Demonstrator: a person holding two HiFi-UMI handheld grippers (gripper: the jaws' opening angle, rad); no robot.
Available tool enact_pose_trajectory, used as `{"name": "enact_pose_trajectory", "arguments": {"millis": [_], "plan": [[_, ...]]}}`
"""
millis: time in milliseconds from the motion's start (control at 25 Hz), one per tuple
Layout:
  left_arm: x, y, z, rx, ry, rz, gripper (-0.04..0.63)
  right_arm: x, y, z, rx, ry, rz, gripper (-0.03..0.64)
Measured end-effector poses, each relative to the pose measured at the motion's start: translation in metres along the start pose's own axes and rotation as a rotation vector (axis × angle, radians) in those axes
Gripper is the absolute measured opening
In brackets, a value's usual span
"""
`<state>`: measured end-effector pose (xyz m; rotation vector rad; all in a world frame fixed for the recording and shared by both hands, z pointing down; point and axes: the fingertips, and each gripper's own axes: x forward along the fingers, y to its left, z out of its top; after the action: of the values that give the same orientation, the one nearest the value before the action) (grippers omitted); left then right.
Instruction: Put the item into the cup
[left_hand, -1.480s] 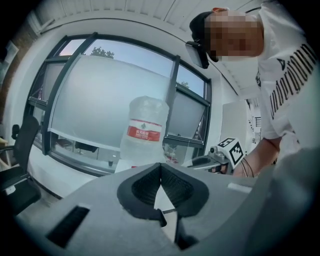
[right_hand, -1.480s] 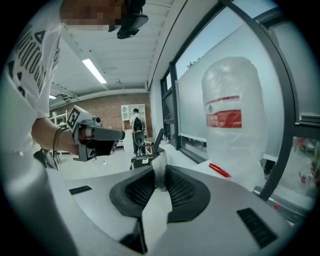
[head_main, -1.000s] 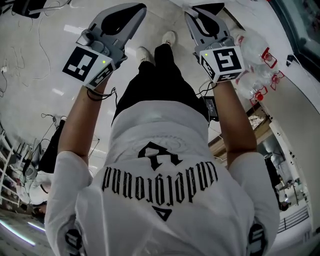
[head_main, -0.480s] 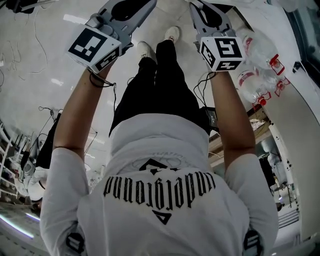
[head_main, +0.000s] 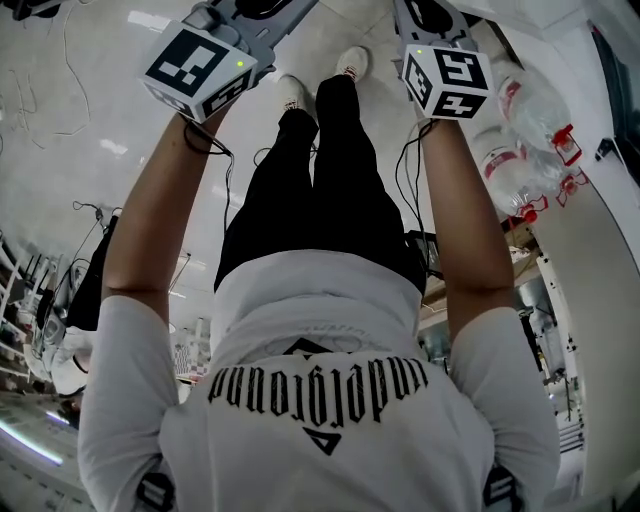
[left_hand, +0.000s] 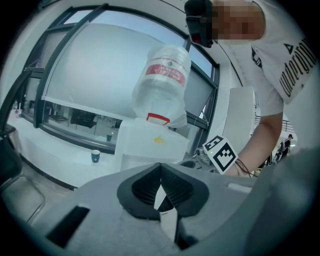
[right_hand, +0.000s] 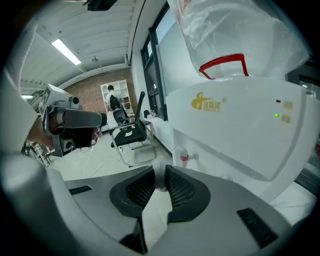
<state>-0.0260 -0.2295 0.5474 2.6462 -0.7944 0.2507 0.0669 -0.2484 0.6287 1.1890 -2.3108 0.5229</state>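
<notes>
Far to the left in the left gripper view, a small blue cup (left_hand: 95, 156) stands on a long white surface (left_hand: 50, 147) under the windows, well apart from both grippers. To its right is a white water dispenser (left_hand: 150, 145) with an upturned bottle (left_hand: 162, 85) on top.

The left hand-held gripper (left_hand: 160, 169) points toward that dispenser. Its jaws are closed with the tips touching, and nothing is between them.

From the head view, the person stands with both arms stretched forward over a pale floor (head_main: 80, 150), one gripper in each hand. Spare bottles (head_main: 530, 150) lie at the right edge.

The right hand-held gripper (right_hand: 159, 176) is close in front of the dispenser. A black office chair (right_hand: 130, 132) stands on the floor off to the left in its view. Its jaws are nearly together and pinch a small pale item (right_hand: 158, 170) at the tips. The item pokes up just above the pads, and what kind of thing it is cannot be made out. It is held in the air, nowhere near the cup.
</notes>
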Motion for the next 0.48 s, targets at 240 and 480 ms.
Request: {"name": "enact_pose_trajectory", "arguments": {"millis": [240, 480], "plan": [[0.024, 0.018, -0.029, 0.007, 0.031, 0.008, 0.015, 0.028, -0.012, -0.017, 0.034, -0.002, -0.026, 0.063], [0.05, 0.034, -0.053, 0.058, 0.075, 0.017, 0.015, 0.053, -0.023, -0.026, 0.049, -0.013, -0.043, 0.063]]}}
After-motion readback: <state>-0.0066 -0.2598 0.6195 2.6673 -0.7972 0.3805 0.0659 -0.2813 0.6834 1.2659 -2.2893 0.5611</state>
